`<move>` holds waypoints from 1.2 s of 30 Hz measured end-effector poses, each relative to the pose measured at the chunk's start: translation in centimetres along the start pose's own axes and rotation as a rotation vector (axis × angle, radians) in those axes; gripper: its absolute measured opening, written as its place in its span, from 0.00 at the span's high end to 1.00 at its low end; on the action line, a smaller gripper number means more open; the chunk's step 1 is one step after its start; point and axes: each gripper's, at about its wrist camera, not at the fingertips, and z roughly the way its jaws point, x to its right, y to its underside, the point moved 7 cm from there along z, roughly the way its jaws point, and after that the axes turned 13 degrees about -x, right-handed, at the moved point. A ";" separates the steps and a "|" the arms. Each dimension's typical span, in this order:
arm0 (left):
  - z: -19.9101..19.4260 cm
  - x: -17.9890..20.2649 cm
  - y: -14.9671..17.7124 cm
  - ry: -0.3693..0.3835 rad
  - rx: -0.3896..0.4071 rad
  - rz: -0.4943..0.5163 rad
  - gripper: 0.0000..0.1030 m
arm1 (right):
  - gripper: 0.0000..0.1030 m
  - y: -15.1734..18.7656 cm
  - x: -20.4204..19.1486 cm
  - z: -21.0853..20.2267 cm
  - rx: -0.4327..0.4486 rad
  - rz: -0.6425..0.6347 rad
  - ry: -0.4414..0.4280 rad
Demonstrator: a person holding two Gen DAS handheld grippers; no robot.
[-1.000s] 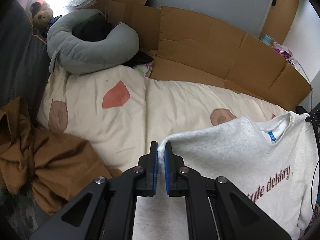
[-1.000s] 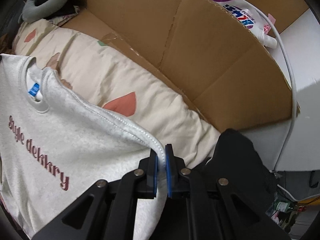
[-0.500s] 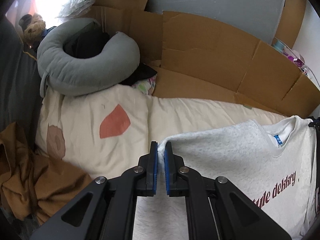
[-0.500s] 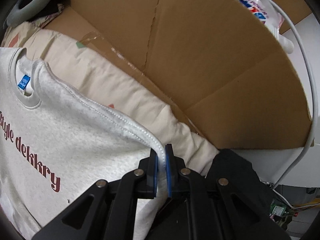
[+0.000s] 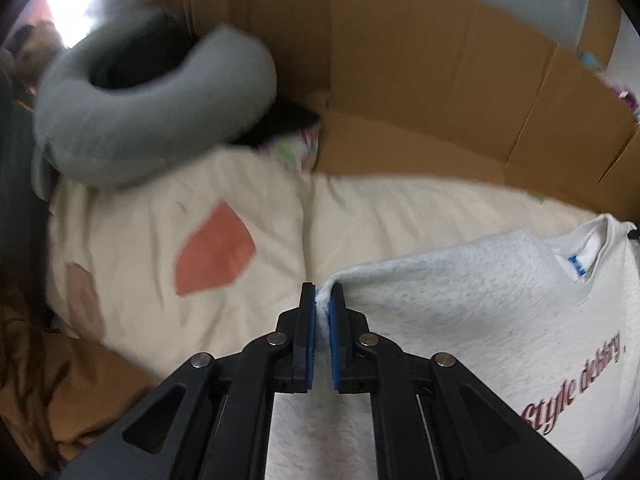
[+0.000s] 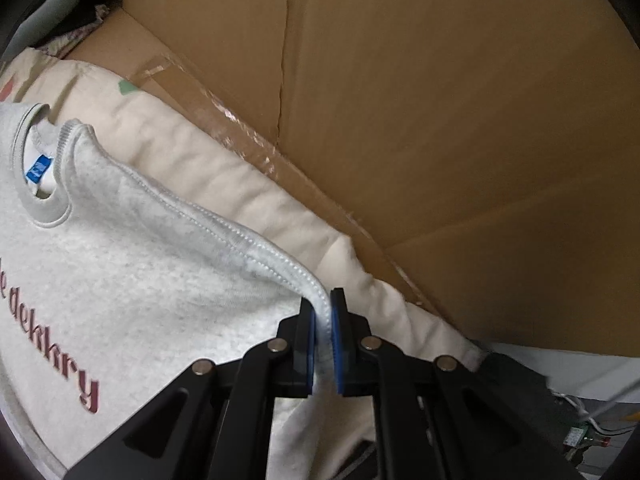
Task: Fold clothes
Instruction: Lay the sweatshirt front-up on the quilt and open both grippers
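Note:
A light grey sweatshirt (image 5: 480,320) with dark red lettering and a blue neck tag hangs stretched between both grippers above a cream bed cover (image 5: 400,216). My left gripper (image 5: 322,300) is shut on one shoulder corner of the fabric, which shows white between the blue pads. In the right wrist view the sweatshirt (image 6: 140,280) spreads to the left, and my right gripper (image 6: 323,308) is shut on its other shoulder seam. The collar (image 6: 44,208) faces away from me toward the cardboard.
Cardboard sheets (image 5: 440,80) line the wall behind the bed and stand close on the right (image 6: 440,120). A grey U-shaped pillow (image 5: 140,112) lies at the back left. Brown cloth (image 5: 60,380) is heaped at the left bed edge. Cables and dark fabric (image 6: 520,380) sit lower right.
Both grippers have sunk and moved toward the cardboard wall with the sweatshirt in them; pillow and cardboard loom larger. The grips on the two shoulders are unchanged.

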 end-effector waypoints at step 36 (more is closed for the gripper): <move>4.8 16.3 -4.5 0.148 -0.191 0.320 0.65 | 0.63 -6.3 -9.9 -2.8 0.180 -0.173 -0.157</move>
